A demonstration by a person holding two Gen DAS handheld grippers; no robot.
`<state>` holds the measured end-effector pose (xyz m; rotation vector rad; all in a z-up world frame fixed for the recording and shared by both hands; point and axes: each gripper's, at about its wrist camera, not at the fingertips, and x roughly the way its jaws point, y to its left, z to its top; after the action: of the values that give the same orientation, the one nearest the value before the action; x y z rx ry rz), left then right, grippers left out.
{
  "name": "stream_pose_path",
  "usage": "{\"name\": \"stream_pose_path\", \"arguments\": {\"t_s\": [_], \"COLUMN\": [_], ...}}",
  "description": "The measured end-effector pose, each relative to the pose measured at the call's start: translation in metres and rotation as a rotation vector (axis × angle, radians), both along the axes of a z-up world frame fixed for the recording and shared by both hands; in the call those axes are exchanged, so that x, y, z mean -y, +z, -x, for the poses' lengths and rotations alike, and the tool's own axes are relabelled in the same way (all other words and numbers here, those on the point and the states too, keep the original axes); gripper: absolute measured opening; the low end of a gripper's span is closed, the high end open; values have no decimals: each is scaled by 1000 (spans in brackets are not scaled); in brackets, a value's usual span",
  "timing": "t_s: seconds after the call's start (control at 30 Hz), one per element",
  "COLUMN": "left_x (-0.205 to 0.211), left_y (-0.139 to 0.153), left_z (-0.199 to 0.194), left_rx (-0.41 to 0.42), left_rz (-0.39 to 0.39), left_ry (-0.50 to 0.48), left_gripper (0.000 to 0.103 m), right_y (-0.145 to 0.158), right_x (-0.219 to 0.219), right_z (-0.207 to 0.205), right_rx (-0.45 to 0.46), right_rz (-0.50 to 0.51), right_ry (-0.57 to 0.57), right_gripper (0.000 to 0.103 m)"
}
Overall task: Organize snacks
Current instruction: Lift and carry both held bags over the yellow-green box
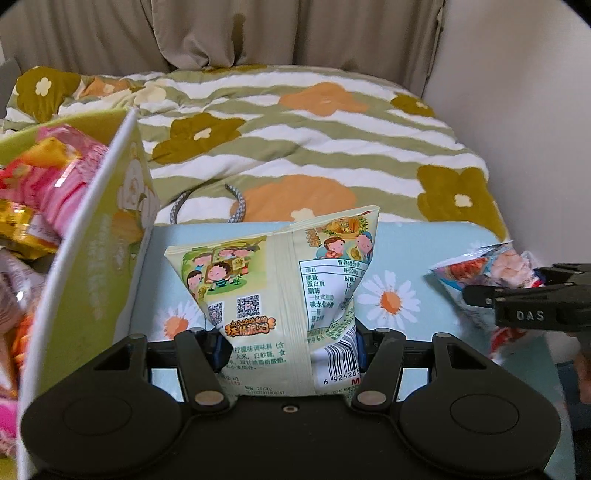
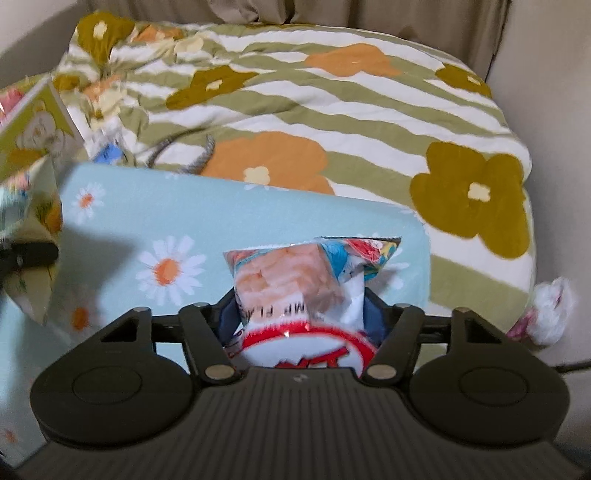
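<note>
My left gripper (image 1: 290, 345) is shut on a pale green snack bag (image 1: 280, 288) with cartoon children and a barcode, held upright above the light blue daisy-print table (image 1: 406, 258). A green box (image 1: 92, 236) stands just to its left, with pink and yellow snack packs (image 1: 55, 177) inside. My right gripper (image 2: 299, 314) is shut on a red, white and blue snack bag (image 2: 295, 280) over the same table (image 2: 147, 206). That bag (image 1: 476, 273) and the right gripper (image 1: 528, 306) show at the right of the left wrist view.
A bed with a green-striped flower quilt (image 1: 295, 140) lies behind the table, with beige curtains (image 1: 258, 33) beyond. A grey cord (image 1: 236, 199) lies on the quilt by the table's far edge. A small white and pink pack (image 2: 550, 314) lies at the right.
</note>
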<state>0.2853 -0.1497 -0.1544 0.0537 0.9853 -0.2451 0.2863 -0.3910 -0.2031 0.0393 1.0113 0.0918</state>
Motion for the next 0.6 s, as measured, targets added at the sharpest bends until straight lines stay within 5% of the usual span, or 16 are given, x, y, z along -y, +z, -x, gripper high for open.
{"name": "stream_pose_path", "arguments": {"t_s": [0.6], "left_x": [-98], "left_y": [127], "left_z": [112], "left_rx": [262], "left_rz": [145], "left_ry": [-105], "left_gripper": [63], "right_y": [155], "right_x": [-122], "right_z": [109], "right_rx": [312], "right_rz": [-76], "right_ry": [-80], "right_gripper": [79]}}
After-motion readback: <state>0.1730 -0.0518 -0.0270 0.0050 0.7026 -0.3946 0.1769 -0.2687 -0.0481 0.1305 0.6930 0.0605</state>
